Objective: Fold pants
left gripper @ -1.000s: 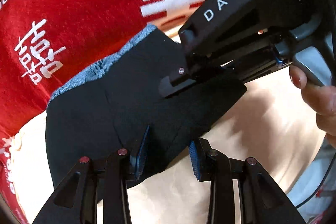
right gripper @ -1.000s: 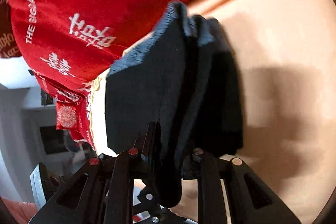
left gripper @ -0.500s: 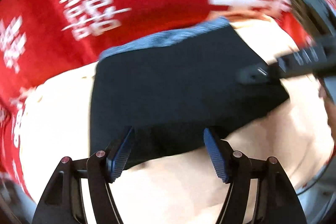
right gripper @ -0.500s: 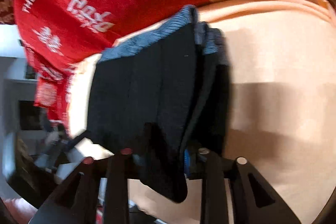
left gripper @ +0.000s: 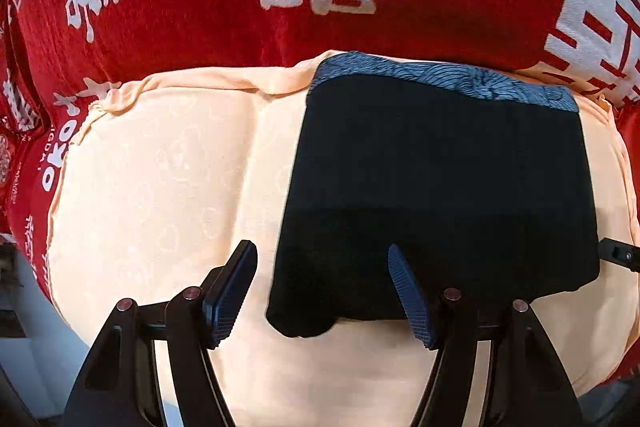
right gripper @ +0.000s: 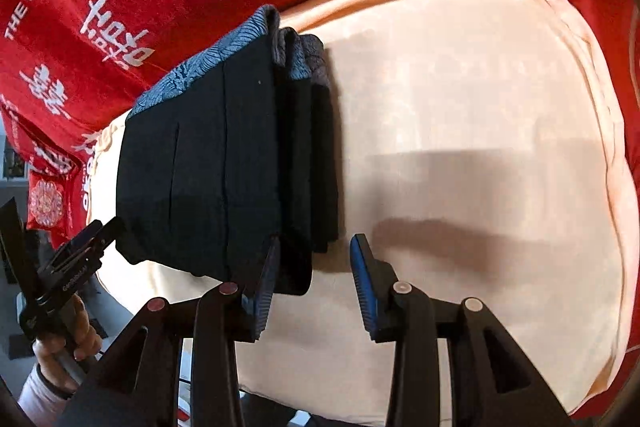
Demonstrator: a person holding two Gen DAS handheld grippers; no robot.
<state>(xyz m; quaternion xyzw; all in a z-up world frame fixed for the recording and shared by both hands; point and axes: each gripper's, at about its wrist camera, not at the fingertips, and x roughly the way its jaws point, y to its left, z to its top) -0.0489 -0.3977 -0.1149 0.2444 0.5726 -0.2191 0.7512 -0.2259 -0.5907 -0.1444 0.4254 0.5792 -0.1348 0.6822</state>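
Jaws let go: folded pants left lying on the cushion

Jaws of the left gripper (left gripper: 322, 291) stand wide and grasp nothing. A second ago they were narrow at the near edge of the dark cloth; now the left pad sits over bare cream cushion (left gripper: 160, 187) and the right pad hangs above the near hem of the pants (left gripper: 440, 195), clear of it. The right gripper (right gripper: 314, 273) is opening at this moment: a second ago it was clenched on a hanging bunch of black fabric, and now its pads have parted, with the near corner of the stacked layers just beside the left pad and no pressure on the cloth that I can see.

Judged from that, the last fold looks done and set down. The pants lie as a compact rectangle, several layers thick along the right edge, the blue patterned waistband (left gripper: 440, 75) at the far side, touching the red blanket (left gripper: 200, 7) with white characters.

Both grippers point steeply down at the cushion. The left one has swung round to look squarely along the bundle, and the person's hand (right gripper: 60, 339) holding it shows at the lower left of the right wrist view
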